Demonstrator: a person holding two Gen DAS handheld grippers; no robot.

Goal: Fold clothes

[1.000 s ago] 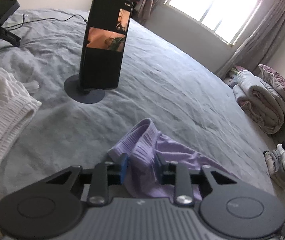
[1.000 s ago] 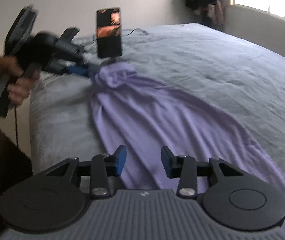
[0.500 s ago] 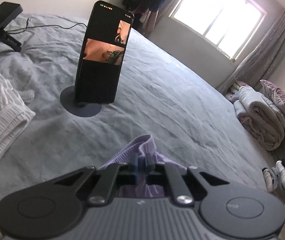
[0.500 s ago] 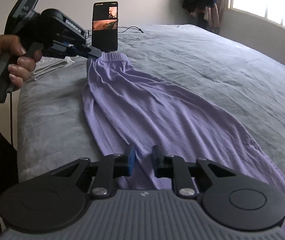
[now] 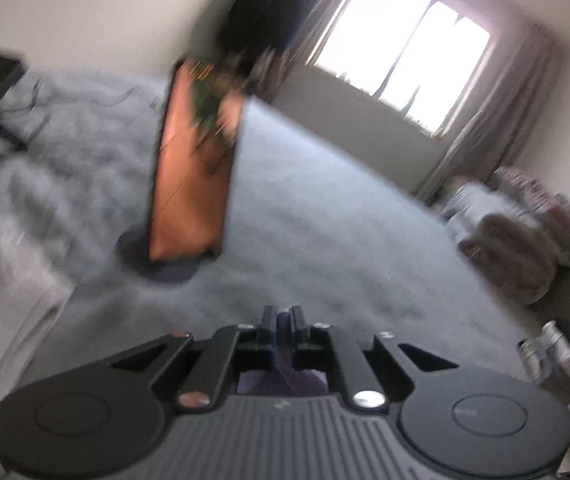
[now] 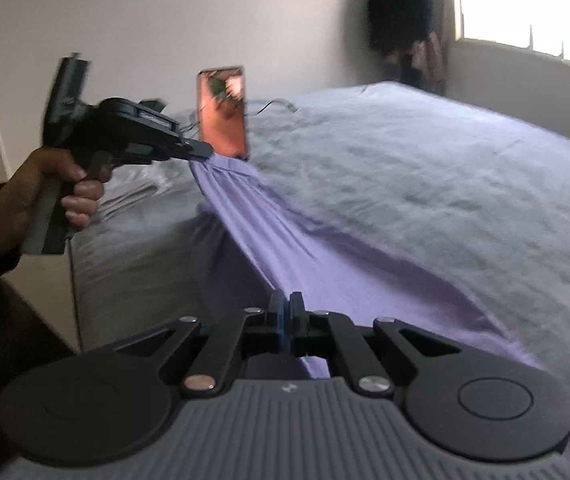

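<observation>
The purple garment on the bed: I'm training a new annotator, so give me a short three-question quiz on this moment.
1. True or false: both tongs are shut on the purple garment.
2. The upright phone stands nearest which tongs? A) left tongs B) right tongs
3. Fill in: between the two grips, the garment's edge is ____ the grey bed.

Key: 1. True. 2. A. 3. lifted off.
</observation>
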